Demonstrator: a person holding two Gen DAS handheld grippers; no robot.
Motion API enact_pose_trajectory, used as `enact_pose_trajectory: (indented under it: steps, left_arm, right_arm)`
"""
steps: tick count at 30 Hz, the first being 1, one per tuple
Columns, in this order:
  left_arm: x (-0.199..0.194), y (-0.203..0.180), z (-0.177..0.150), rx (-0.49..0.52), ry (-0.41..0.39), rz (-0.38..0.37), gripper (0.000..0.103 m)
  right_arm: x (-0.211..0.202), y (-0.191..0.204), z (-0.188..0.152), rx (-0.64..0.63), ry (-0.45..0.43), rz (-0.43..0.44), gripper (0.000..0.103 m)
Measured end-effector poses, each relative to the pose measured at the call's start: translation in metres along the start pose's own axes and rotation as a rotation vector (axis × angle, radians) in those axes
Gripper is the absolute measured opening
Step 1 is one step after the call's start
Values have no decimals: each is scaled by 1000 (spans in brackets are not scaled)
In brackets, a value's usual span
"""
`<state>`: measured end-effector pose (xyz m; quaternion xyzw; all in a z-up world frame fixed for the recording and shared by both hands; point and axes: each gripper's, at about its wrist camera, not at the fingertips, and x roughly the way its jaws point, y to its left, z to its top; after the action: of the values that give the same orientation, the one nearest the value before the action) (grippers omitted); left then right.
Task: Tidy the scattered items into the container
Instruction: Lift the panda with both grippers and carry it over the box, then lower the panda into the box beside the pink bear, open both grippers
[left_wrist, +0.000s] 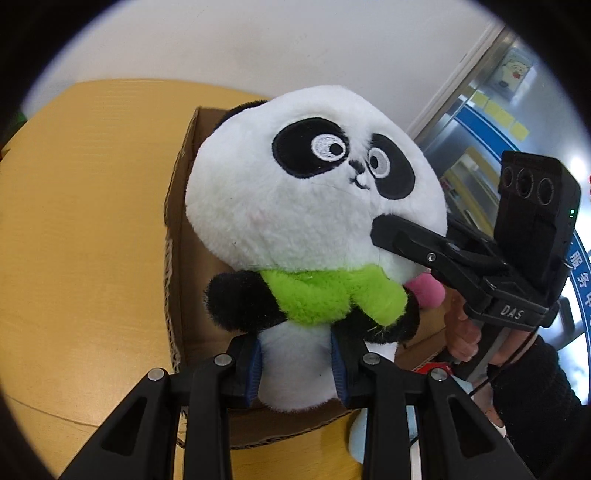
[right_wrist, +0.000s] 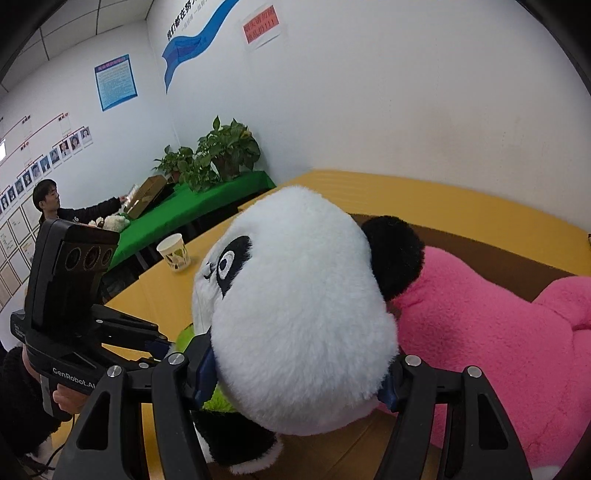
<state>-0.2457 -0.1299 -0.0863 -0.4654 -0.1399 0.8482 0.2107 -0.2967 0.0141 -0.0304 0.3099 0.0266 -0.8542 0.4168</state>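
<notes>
A panda plush (left_wrist: 295, 192) with a green scarf hangs upright over an open cardboard box (left_wrist: 181, 221). My left gripper (left_wrist: 295, 365) is shut on its white belly, the pads pressing in from both sides. My right gripper (right_wrist: 299, 373) is shut on the panda's (right_wrist: 295, 314) big white head. In the left wrist view one right finger (left_wrist: 399, 240) presses the cheek. A large pink plush (right_wrist: 498, 332) lies inside the box (right_wrist: 480, 243), just right of the panda's head; a bit of that pink plush (left_wrist: 424, 291) peeks out behind the scarf.
The box sits on a yellow table (left_wrist: 74, 221). A paper cup (right_wrist: 174, 253) stands on the table's far left part. Beyond it is a green-covered table (right_wrist: 192, 210) with potted plants, and a person (right_wrist: 48, 199) sits there. White walls lie behind.
</notes>
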Motion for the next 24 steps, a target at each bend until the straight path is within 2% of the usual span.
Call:
enact_pose_trajectory:
  steps: [5,10,12,14,17,18,21,24]
  left_arm:
    - [10,5,-5,-26,23,43,31]
    - [12,-12,-2,23,33,175,32]
    - [12,-22,-2,46,31,231,34]
    - [9,-28,-5,62,26,279,35]
    - [1,-36,-11,63,8,284,37]
    - [-4,-39,-14,65,-4,295,43]
    - [-24,-50,-20,63,-44,281,44]
    - [-54,-47,-39,51,-87,253,44]
  right_arm:
    - [14,1,-6,-12,55,-3,72]
    - [27,5,-13,-26,158,-21,74]
    - [31,-1,-16,2,187,-23,76]
    - [37,-8,-18,51,241,-16,84]
    - [44,-13,-29,83,333,-10,94]
    - [40,-14,-31,77,338,-17,95]
    - [18,-8,-22,62,304,-26,95]
    - [-19,-2,-5,50,226,-15,95]
